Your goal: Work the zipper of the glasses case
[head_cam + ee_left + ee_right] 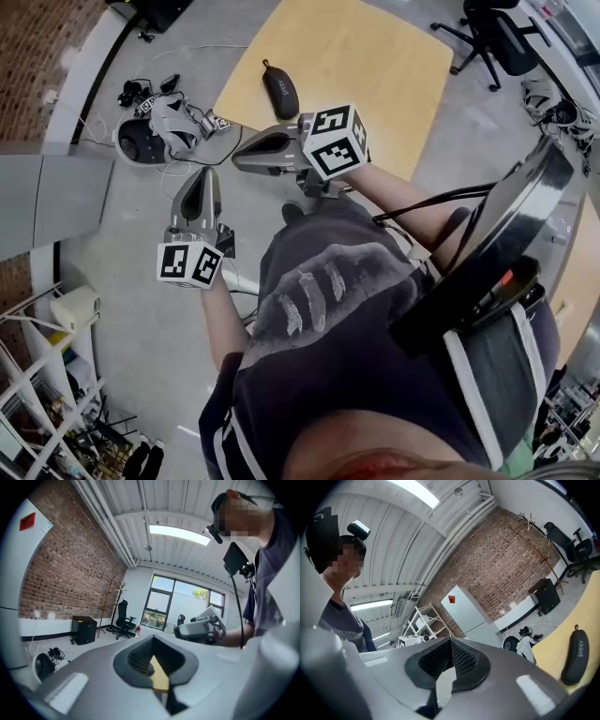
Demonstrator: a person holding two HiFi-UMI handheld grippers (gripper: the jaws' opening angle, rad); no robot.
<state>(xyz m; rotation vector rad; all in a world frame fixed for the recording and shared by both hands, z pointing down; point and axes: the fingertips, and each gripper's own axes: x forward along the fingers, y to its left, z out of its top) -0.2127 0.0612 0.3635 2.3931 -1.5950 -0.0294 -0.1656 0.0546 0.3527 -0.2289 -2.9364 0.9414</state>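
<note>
Yellow table [349, 58], seen from above. Right gripper [238, 161], held beside the table's near edge, jaws together on nothing. Left gripper [207, 174], over the grey floor [131, 309], jaws likewise together and empty. Dark glasses case [280, 89] lies on the table, apart from both grippers.

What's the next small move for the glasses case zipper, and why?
Probably carry the left gripper and right gripper over to the glasses case: it lies untouched on the yellow table, and both are shut, empty and short of it.
</note>
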